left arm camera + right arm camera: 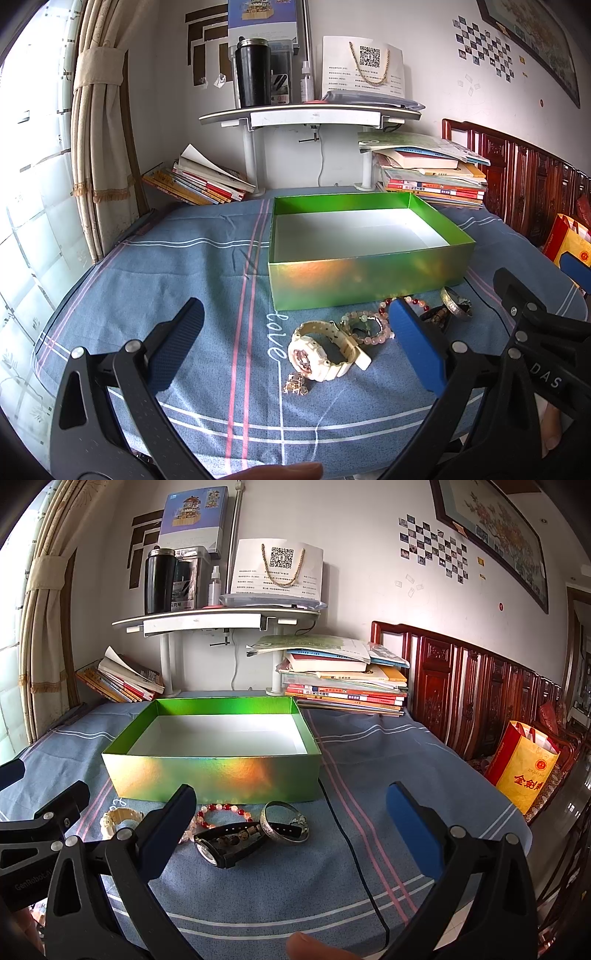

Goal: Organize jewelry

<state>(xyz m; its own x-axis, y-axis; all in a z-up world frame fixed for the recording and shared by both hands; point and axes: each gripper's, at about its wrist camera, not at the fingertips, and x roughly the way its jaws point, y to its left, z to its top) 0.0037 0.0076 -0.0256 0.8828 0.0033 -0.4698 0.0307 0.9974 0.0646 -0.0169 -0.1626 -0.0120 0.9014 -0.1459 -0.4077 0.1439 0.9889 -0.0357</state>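
My left gripper's right finger [417, 347] covers part of the red bead bracelet [415, 301] and most of the black watch [437, 315] behind it. From the right wrist, the left finger [170, 834] hides the pink bracelet [190, 829] and the cream watch's [120, 818] face. I can't make out the small gold piece [295, 384]. The yellow bag [569, 243] is cut by the edge.

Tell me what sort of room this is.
Most likely a bedroom at home. A carved wooden headboard runs along the wall, and the green box sits on a blue bedsheet that seems to cover a mattress. Stacked books and a curtained window fit that.
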